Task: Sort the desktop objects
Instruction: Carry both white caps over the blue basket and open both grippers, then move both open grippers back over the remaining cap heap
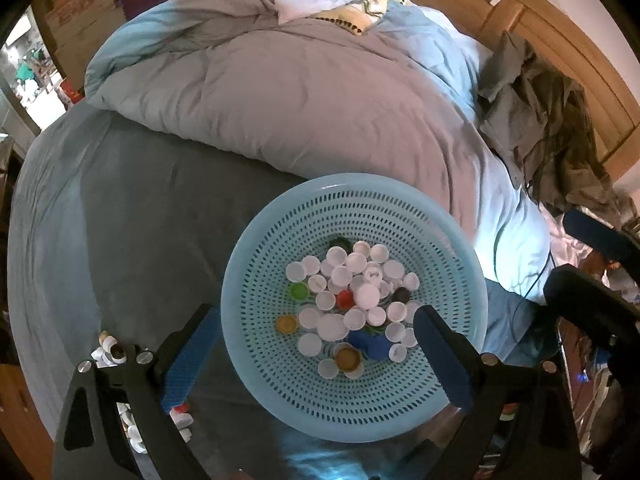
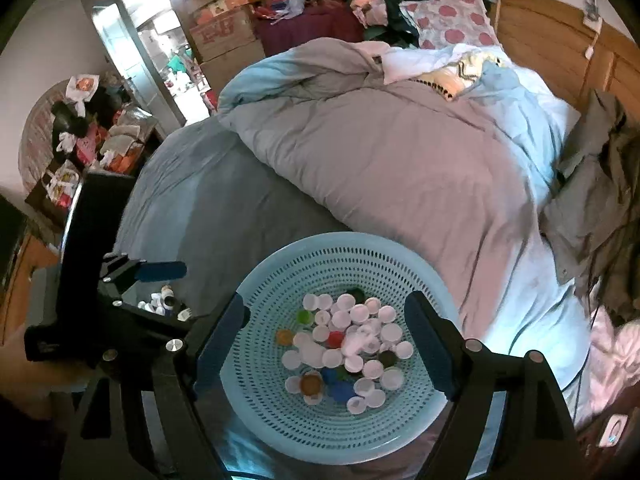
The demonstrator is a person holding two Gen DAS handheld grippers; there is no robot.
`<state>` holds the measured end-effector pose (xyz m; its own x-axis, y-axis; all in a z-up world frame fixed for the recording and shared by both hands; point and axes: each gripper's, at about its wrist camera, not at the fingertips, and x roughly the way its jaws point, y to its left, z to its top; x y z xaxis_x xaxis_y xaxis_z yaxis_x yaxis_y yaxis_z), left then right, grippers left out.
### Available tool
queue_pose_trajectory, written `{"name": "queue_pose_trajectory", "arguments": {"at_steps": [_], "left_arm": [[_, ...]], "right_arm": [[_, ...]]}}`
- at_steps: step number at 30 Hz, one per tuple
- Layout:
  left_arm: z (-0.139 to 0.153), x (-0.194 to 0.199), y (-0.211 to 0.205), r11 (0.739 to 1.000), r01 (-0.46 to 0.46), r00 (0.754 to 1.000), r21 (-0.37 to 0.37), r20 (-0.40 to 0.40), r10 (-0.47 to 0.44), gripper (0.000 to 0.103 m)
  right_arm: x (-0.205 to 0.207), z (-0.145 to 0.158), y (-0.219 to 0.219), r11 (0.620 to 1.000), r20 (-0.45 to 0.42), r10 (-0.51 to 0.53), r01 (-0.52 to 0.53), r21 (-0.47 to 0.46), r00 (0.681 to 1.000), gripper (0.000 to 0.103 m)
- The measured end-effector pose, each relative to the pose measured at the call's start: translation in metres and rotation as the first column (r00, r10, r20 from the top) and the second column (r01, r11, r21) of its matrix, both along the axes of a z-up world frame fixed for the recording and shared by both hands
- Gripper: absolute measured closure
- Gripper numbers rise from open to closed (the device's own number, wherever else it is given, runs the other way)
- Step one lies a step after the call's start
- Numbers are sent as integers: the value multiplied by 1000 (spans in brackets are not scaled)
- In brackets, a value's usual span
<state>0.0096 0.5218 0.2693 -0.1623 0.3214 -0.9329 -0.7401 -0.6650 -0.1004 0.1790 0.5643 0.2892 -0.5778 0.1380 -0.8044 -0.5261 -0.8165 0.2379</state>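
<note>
A light blue perforated basket (image 1: pixel 448 236) (image 2: pixel 280 264) sits on a glass table top and holds many bottle caps (image 1: pixel 352 300) (image 2: pixel 344 348), mostly white, with a few red, green, orange, blue and black ones. My left gripper (image 1: pixel 316 320) is open and empty above the basket's near left part. My right gripper (image 2: pixel 326 322) is open and empty above the basket, its fingers wide on either side of the caps. The left gripper shows in the right wrist view (image 2: pixel 160 272) at left.
A small heap of loose caps (image 1: pixel 112 352) (image 2: pixel 164 300) lies on the table left of the basket. A bed with a grey-blue duvet (image 1: pixel 304 100) stands right behind the table. Clothes (image 1: pixel 540 120) hang at right. Boxes and bags (image 2: pixel 80 140) crowd the far left.
</note>
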Motion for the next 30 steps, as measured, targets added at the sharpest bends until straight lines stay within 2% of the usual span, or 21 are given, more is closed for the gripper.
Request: {"name": "queue_pose_trajectory", "arguments": {"at_steps": [6, 9, 11, 13, 14, 16, 19, 21, 24, 27, 30], "left_arm": [[-5, -23, -40, 996, -77, 997, 36, 21, 76, 3], [-10, -49, -93, 982, -177, 984, 68, 13, 177, 3], [-18, -68, -142, 958, -278, 960, 75, 4, 278, 3], [-28, -87, -205, 914, -399, 916, 77, -12, 401, 3], [-36, -95, -246, 880, -471, 880, 69, -31, 473, 3], [-50, -102, -304, 827, -560, 825, 49, -56, 562, 3], [-81, -104, -399, 719, -695, 718, -4, -55, 694, 3], [-97, -97, -443, 669, -742, 670, -33, -59, 740, 3], [-126, -87, -488, 632, -772, 636, -64, -66, 769, 3], [-160, -83, -521, 591, -804, 594, -66, -54, 803, 3], [-189, -83, -542, 574, -817, 577, -56, -68, 814, 3]], "right_arm": [[-19, -6, -19, 999, 1, 32, -32, -26, 999, 25], [-36, -15, -42, 996, 5, 82, -82, -32, 997, 24], [-53, -28, -67, 989, 16, 138, -138, -48, 990, 24], [-69, -45, -92, 979, 30, 196, -194, -67, 980, 24], [-75, -53, -103, 974, 38, 219, -216, -74, 975, 24], [-89, -74, -129, 959, 60, 272, -266, -96, 960, 24], [-106, -107, -172, 934, 92, 345, -331, -137, 934, 24], [-115, -126, -199, 919, 104, 384, -369, -142, 917, 24], [-119, -164, -230, 909, 124, 412, -397, -130, 903, 24], [-125, -210, -240, 918, 154, 391, -373, -133, 908, 24], [-133, -245, -239, 933, 159, 359, -346, -102, 920, 26]]}}
